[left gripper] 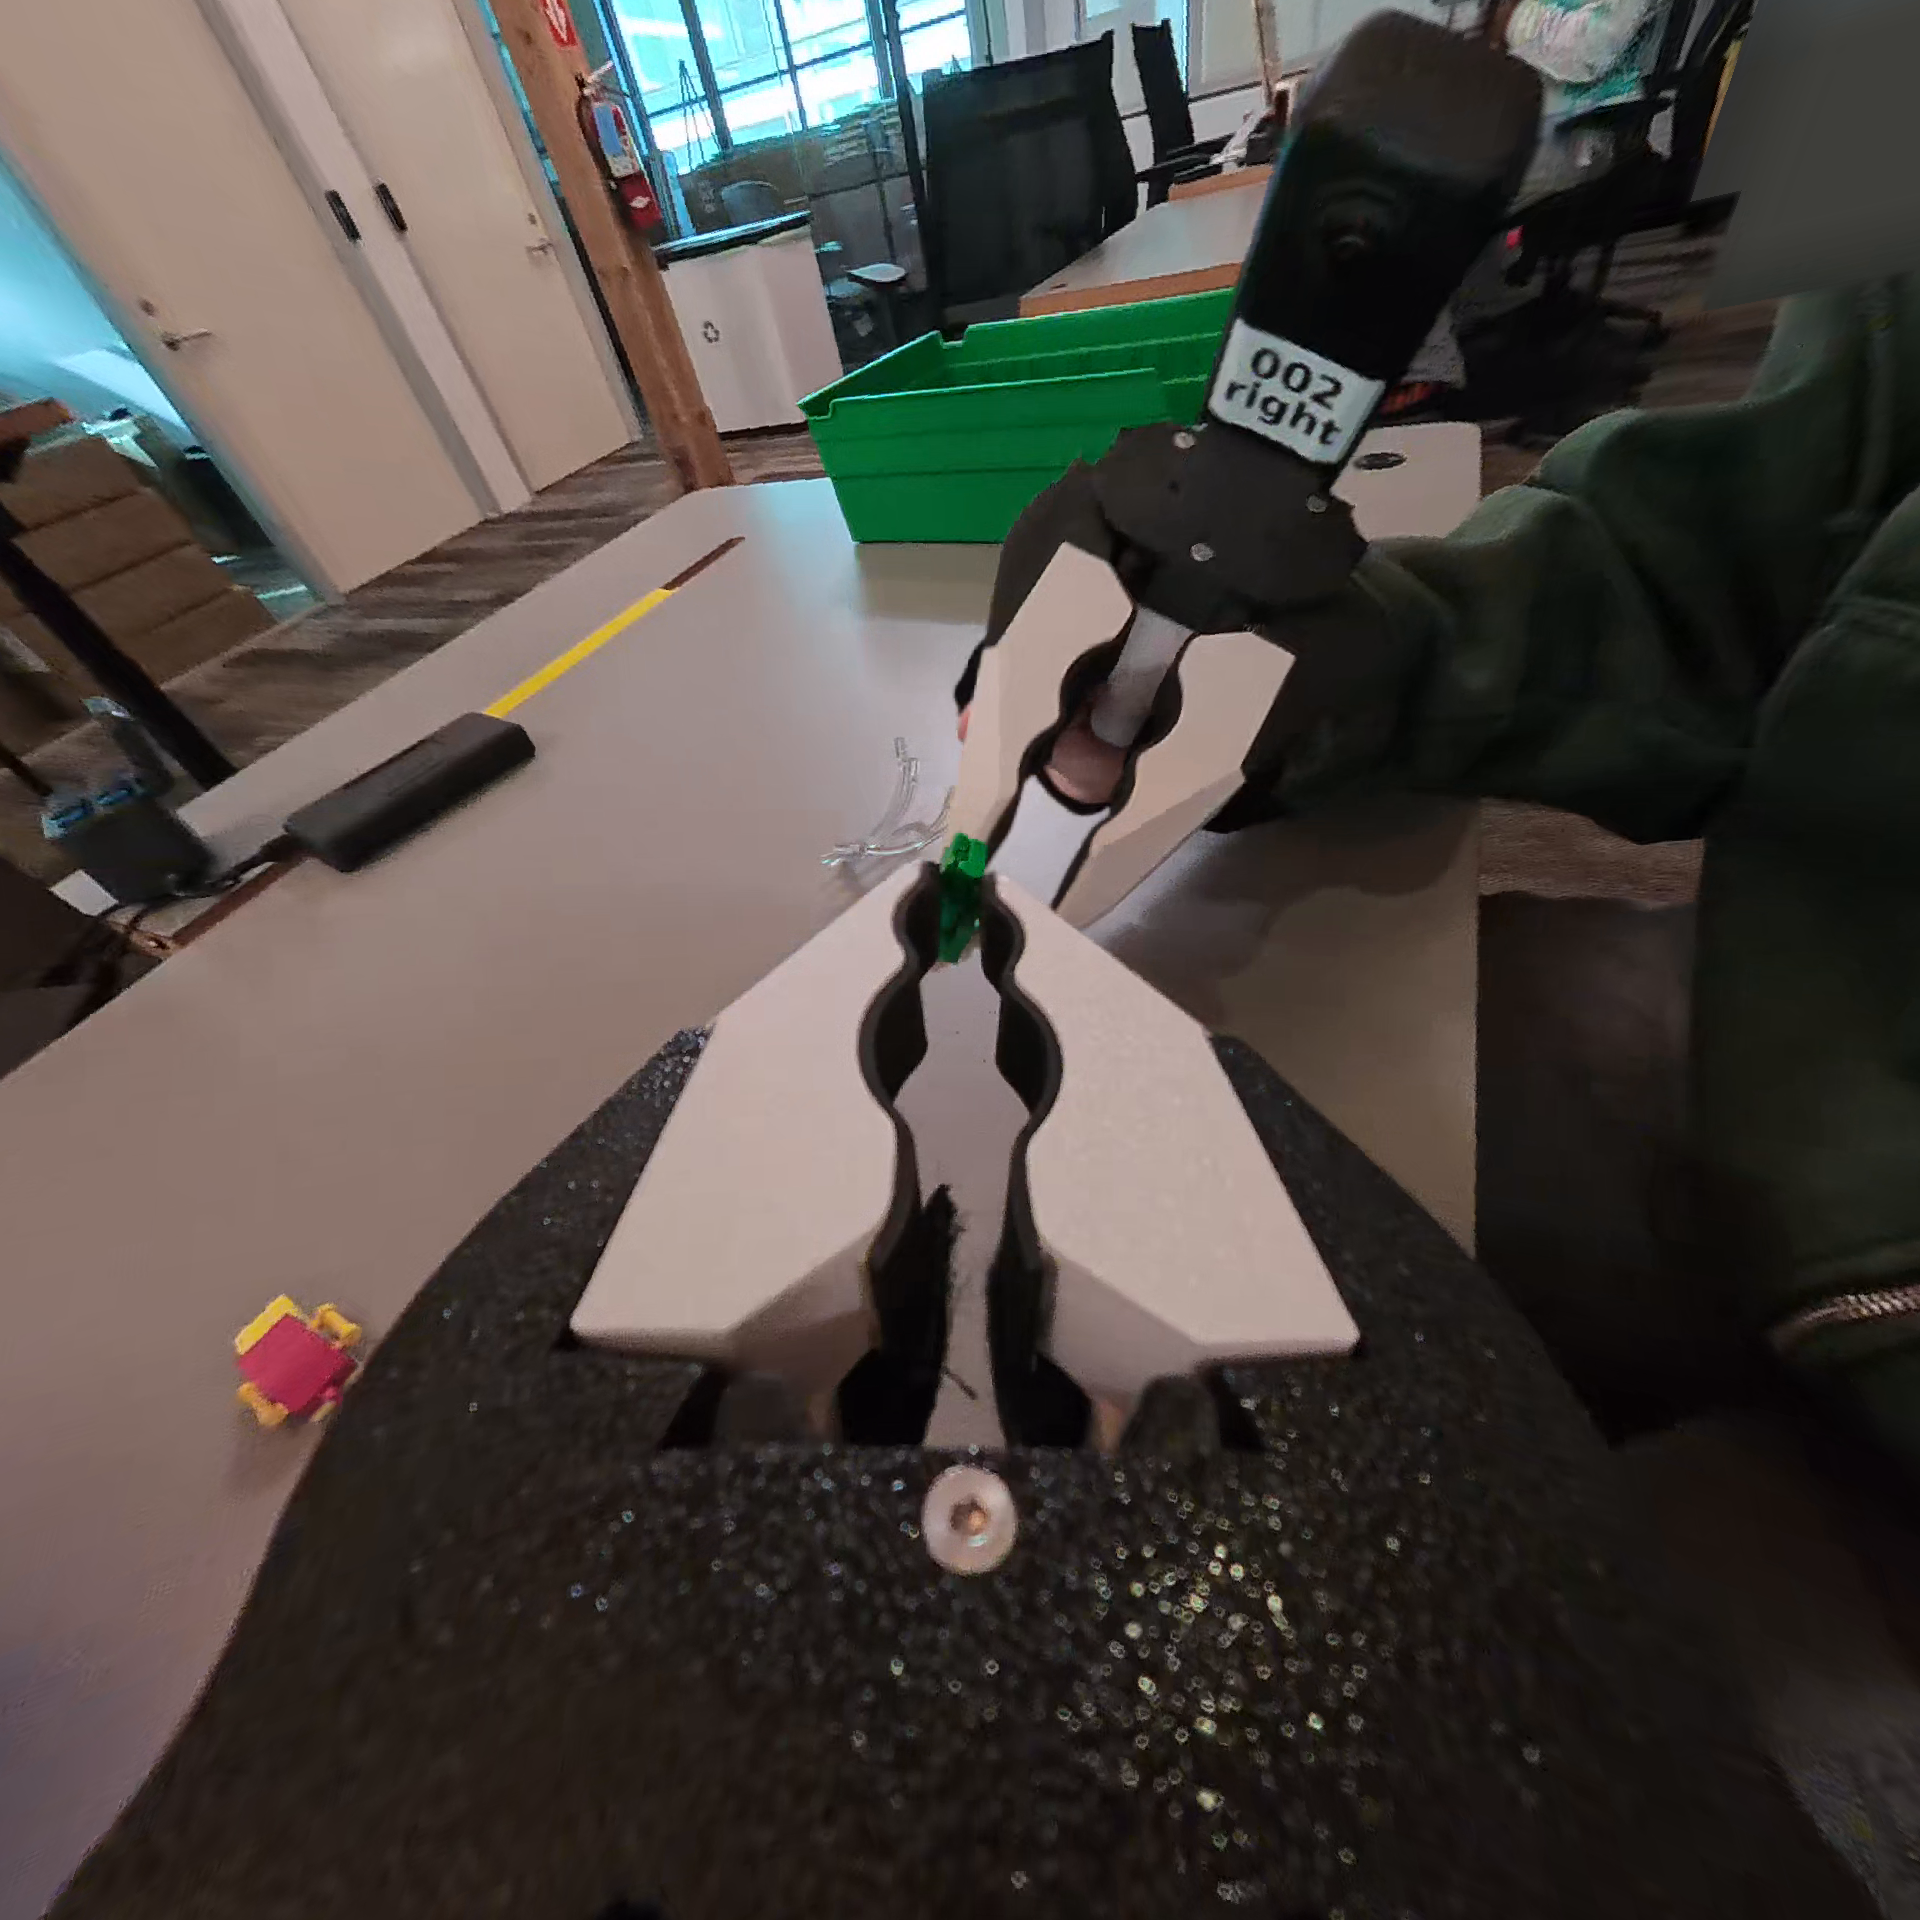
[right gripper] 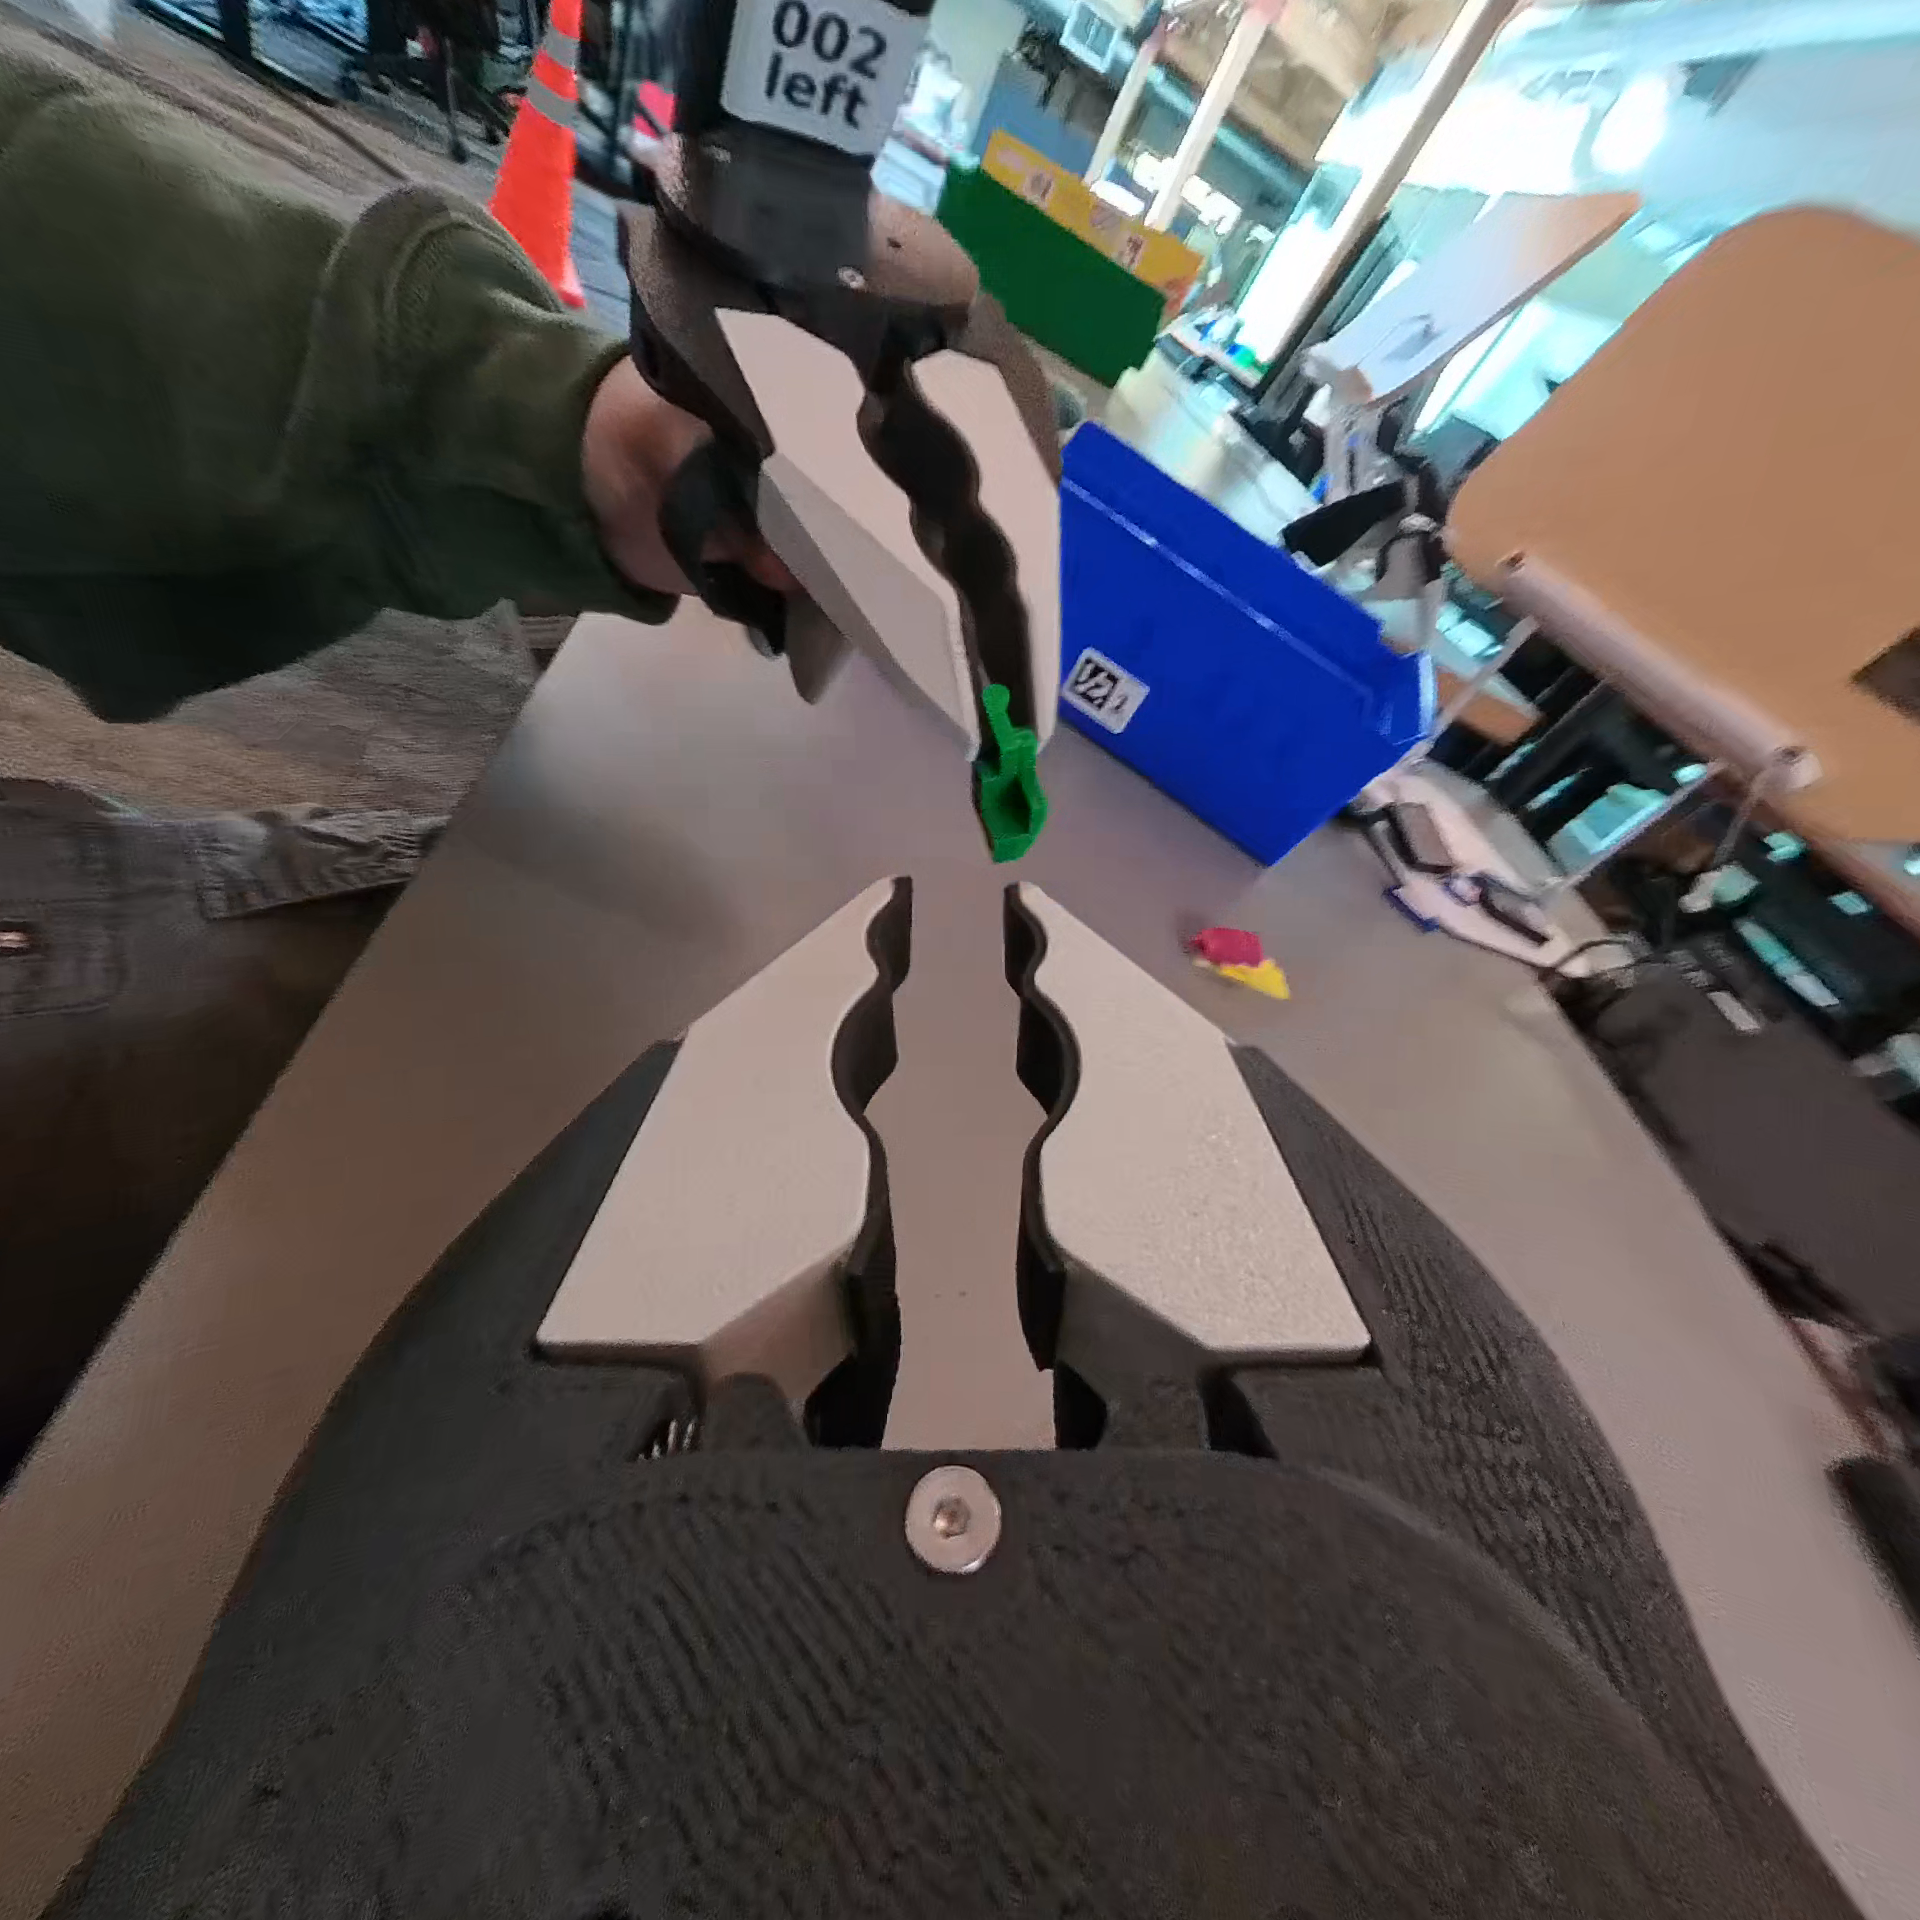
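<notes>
My left gripper (left gripper: 958, 894) is shut on a small green plastic piece (left gripper: 961, 904), pinched at its fingertips above the grey table (left gripper: 520, 1039). In the right wrist view the left gripper (right gripper: 1008, 732) points down with the green piece (right gripper: 1006, 790) sticking out below its tips. My right gripper (right gripper: 956, 894) is open and empty, its tips just under the green piece and apart from it. It also shows in the left wrist view (left gripper: 1029, 862), tip to tip with the left gripper. A person's hands in dark green sleeves hold both.
A red and yellow toy (left gripper: 296, 1361) lies on the table, also seen in the right wrist view (right gripper: 1236, 956). A green bin (left gripper: 987, 436), a blue bin (right gripper: 1216, 644), a black device (left gripper: 416, 790) and a clear plastic piece (left gripper: 894, 821) sit on the table. An orange cone (right gripper: 540, 156) stands behind. Less than 4 cm separates the two grippers' tips.
</notes>
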A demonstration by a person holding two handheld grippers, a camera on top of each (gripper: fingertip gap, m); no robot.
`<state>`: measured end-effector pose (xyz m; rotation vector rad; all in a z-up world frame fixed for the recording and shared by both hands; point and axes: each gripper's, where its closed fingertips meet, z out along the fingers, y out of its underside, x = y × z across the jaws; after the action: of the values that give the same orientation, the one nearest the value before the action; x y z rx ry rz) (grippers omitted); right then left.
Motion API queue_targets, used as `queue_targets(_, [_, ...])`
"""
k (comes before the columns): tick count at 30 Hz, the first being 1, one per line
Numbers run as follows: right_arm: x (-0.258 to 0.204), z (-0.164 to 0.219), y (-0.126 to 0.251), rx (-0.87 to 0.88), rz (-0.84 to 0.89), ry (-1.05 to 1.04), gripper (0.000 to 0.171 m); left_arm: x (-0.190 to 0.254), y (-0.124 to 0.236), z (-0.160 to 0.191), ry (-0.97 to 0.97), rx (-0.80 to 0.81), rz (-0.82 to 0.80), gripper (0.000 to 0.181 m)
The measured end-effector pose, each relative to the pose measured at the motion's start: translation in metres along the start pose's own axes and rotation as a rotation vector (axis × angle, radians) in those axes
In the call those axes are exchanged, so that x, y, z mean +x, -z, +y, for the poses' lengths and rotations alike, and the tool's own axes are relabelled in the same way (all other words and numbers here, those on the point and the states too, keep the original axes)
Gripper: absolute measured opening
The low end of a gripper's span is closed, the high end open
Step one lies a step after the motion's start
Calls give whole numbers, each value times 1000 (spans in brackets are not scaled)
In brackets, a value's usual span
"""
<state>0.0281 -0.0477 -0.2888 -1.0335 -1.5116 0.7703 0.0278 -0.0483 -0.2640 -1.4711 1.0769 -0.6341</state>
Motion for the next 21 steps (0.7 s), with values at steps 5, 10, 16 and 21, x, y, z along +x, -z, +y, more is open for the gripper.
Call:
queue_targets(5, [-2,1,-5,5,-43,-154,18,7,-5,3,-23,18,33,5])
queue_targets(10, [-3,-3,-2,30,-52,-133,12,17,-10,5,-53,28,76,5])
queue_targets(16, [-13,-7,5,42,-100,44,11,26,-9,10,-81,25,130,5])
queue_targets(21, [-30,-8,14,73,-275,-15,4,43,-7,11,-32,22,262,5])
